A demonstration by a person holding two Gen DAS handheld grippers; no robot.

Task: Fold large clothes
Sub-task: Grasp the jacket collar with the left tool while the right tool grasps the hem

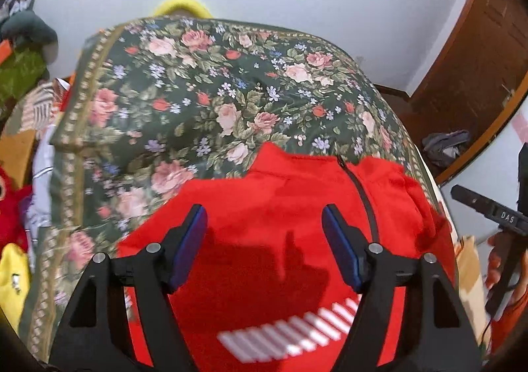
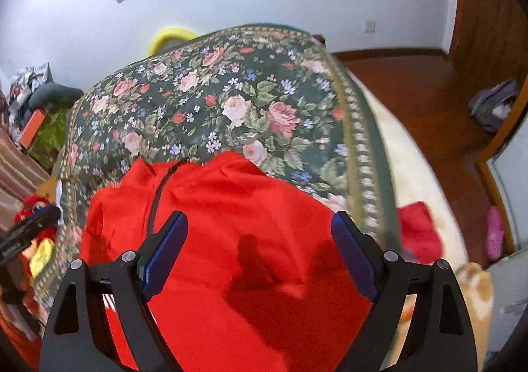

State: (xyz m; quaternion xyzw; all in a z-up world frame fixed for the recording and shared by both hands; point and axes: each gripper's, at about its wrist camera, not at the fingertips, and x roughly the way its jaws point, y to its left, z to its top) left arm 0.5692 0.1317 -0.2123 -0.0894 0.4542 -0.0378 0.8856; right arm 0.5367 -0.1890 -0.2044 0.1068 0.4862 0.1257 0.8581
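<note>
The soft red fleece jacket with a black zip point(image 1: 290, 207) lay on the bed, on top of the dark green quilt with pink roses point(image 1: 198, 101). It looked already folded over, with its white stripes point(image 1: 290, 332) near you and the zip end far from you.

Your left tool point(image 1: 264, 246) was wide, with nothing between its blue pads point(image 1: 189, 246). Your right tool point(image 2: 260, 253) was wide too, and it held nothing. Both hung over the jacket and did not touch it.

Here is what could have gone wrong, I think. The fleece was thick and soft, so a pinch could have caught only the top layer, and the fold would have opened up. If you had pinched too deep, you might have grabbed the quilt too and pulled it along. The jacket lay close to the quilt's right edge point(image 2: 359, 154), so a hard tug could have slid it off toward the cream sheet point(image 2: 412, 167). The two tools were near each other and could have bumped.
</note>
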